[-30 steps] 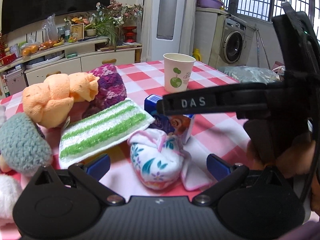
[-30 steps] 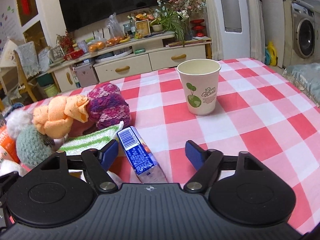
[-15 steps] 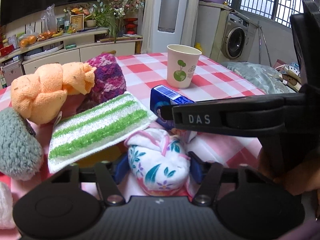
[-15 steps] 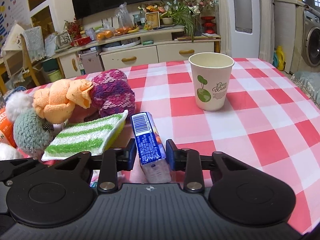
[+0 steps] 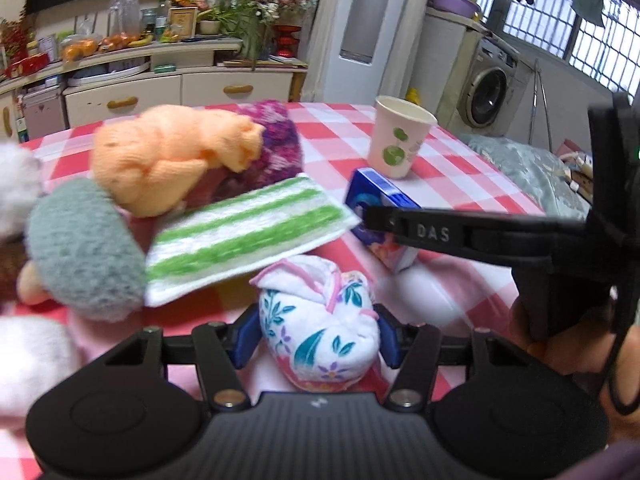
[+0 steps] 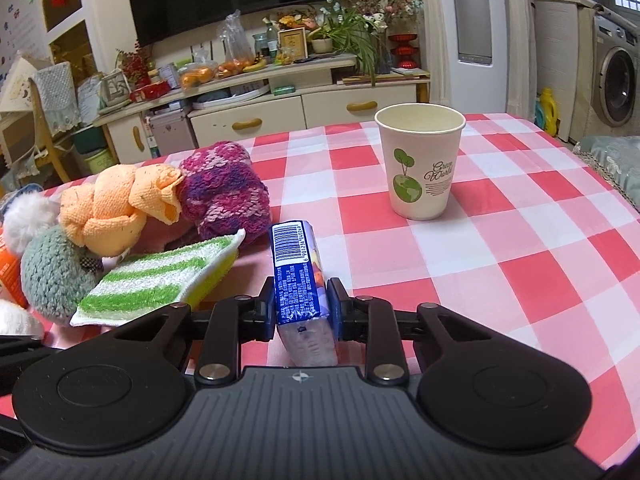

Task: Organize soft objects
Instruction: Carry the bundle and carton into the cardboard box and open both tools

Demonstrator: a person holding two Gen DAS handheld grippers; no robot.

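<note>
Paper cup (image 6: 420, 166) beyond tissue pack (image 6: 300, 276), striped sponge (image 6: 160, 276) alongside.

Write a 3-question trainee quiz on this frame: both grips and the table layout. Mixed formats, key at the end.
1. True or false: the left gripper has its jaws shut on the floral cloth bundle.
2. Multiple choice: what does the right gripper hold? A) the paper cup B) the blue tissue pack C) the green-striped pad
3. Fill in: the orange knotted towel leans against the ____ knit piece.

Key: 1 true. 2 B. 3 purple.
</note>
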